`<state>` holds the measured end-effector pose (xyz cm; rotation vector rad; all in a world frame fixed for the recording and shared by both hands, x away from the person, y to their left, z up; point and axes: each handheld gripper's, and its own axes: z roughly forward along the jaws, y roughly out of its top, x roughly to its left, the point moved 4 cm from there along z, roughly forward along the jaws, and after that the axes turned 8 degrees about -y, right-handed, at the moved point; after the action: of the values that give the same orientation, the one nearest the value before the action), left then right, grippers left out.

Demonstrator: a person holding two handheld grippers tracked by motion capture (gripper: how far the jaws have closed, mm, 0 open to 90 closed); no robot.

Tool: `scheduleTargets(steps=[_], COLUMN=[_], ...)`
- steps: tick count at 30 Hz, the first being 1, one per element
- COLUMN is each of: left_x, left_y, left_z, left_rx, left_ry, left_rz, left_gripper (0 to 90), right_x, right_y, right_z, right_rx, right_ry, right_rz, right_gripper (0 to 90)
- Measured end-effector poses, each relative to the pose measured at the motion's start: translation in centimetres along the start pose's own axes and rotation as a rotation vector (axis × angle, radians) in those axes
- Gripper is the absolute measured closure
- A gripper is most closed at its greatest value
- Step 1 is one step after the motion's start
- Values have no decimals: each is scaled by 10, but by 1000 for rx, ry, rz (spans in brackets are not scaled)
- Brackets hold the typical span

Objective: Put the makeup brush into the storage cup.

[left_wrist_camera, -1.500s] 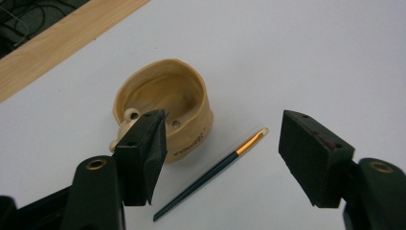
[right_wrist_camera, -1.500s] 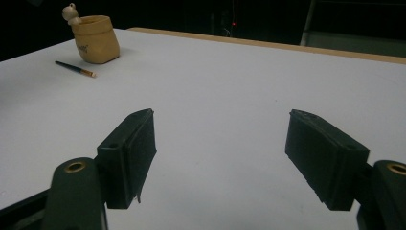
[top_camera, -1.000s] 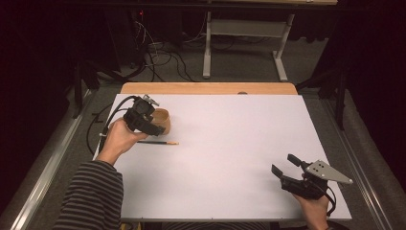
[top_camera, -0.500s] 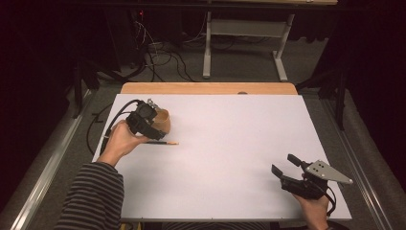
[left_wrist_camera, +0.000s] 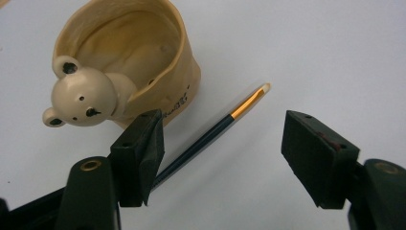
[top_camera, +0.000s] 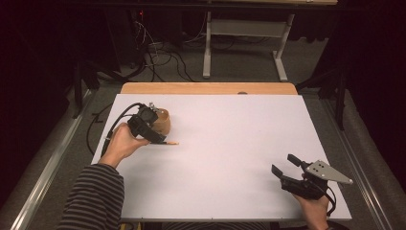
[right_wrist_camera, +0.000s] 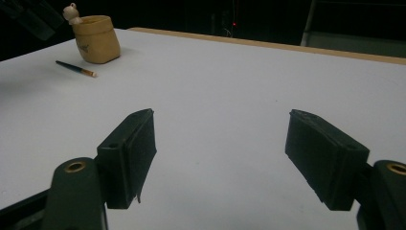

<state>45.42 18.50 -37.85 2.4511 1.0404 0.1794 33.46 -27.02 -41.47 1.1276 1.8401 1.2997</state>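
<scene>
A tan cup (top_camera: 163,122) with a small bear figure on its rim (left_wrist_camera: 79,98) stands at the table's left. A dark pen with an orange band and pale tip (top_camera: 170,142) lies flat on the white table just in front of it. My left gripper (top_camera: 154,134) hangs over the pen's near end, beside the cup. Its jaws have just been opening and stand wide (left_wrist_camera: 224,128); the pen (left_wrist_camera: 210,136) runs past the left pad, untouched. My right gripper (top_camera: 284,164) rests at the front right, open and with nothing in it (right_wrist_camera: 220,129).
A white sheet (top_camera: 230,143) covers the table, with a wooden strip (top_camera: 206,88) along the far edge. A desk frame (top_camera: 242,52) and cables (top_camera: 163,52) stand on the floor behind. The cup (right_wrist_camera: 98,40) and pen (right_wrist_camera: 76,68) lie far from the right gripper.
The left gripper has shifted slightly toward the table's front, over the pen. The pen, the cup and the right gripper have not moved.
</scene>
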Motion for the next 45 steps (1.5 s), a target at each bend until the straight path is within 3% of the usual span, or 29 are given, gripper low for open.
scheduleTargets(steps=[13, 45], left_x=[3, 8], left_y=[-8, -9], left_z=[12, 42], left_rx=[39, 147], left_ry=[-6, -12], left_rz=[-1, -5], left_gripper=[309, 297], right_x=[0, 1], right_y=[0, 0], right_z=[0, 0], right_rx=[2, -6], right_ry=[1, 11], right_rz=[0, 3], right_gripper=[278, 275])
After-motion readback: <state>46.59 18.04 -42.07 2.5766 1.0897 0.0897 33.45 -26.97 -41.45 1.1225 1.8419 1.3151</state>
